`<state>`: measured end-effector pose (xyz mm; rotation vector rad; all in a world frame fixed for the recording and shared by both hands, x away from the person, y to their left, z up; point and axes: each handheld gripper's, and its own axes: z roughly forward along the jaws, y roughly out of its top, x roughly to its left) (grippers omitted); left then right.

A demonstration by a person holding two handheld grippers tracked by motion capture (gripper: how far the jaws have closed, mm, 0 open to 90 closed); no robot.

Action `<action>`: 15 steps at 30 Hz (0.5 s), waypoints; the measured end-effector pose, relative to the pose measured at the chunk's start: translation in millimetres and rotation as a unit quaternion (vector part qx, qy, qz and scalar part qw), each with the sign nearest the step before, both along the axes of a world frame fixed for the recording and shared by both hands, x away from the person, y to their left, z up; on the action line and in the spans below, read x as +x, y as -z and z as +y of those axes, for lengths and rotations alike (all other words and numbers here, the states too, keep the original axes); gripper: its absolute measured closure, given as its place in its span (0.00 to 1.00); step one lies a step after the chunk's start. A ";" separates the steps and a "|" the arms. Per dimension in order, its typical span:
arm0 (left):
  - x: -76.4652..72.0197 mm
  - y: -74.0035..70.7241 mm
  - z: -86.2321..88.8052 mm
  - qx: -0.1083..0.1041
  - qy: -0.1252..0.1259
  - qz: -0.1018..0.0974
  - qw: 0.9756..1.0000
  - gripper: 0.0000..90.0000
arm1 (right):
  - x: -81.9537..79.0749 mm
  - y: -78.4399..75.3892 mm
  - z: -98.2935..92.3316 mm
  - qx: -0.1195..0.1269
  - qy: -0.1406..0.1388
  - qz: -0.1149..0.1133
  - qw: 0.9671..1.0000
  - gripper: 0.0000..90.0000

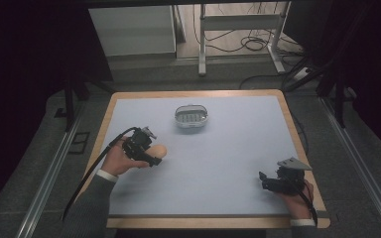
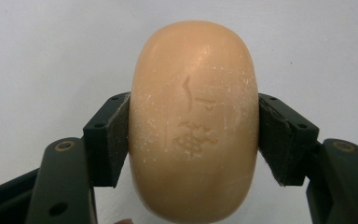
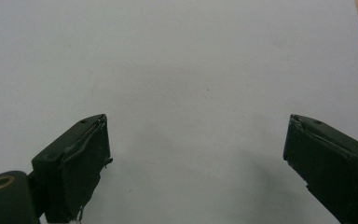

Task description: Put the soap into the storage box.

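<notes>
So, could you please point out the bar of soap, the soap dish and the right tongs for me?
bar of soap (image 2: 193, 126): left gripper view, its embossed face.
soap dish (image 1: 191, 117): high view, its ridged inside.
right tongs (image 3: 196, 154): right gripper view, midway between the open tips.

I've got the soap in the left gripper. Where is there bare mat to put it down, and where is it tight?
Widest free patch: mid-mat, between the soap in the left gripper, the soap dish beyond, and the open right gripper. The mat right of the dish is bare too. Tightest is the near right corner, around the right hand.
</notes>
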<state>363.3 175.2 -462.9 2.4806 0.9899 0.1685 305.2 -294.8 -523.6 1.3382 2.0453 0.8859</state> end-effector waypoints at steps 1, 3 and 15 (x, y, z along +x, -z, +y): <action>0.6 -0.6 -0.4 -0.002 0.001 0.000 1.000 0.36 | 0.0 0.0 -0.1 0.000 0.000 0.000 1.000 0.08; 1.7 -1.8 -1.7 0.001 0.001 -0.001 1.000 0.36 | 0.1 0.2 -0.3 0.000 0.000 0.000 1.000 0.08; 9.4 -8.0 -8.0 0.002 0.005 -0.004 1.000 0.36 | 0.6 1.2 -1.7 -0.001 0.002 0.003 1.000 0.08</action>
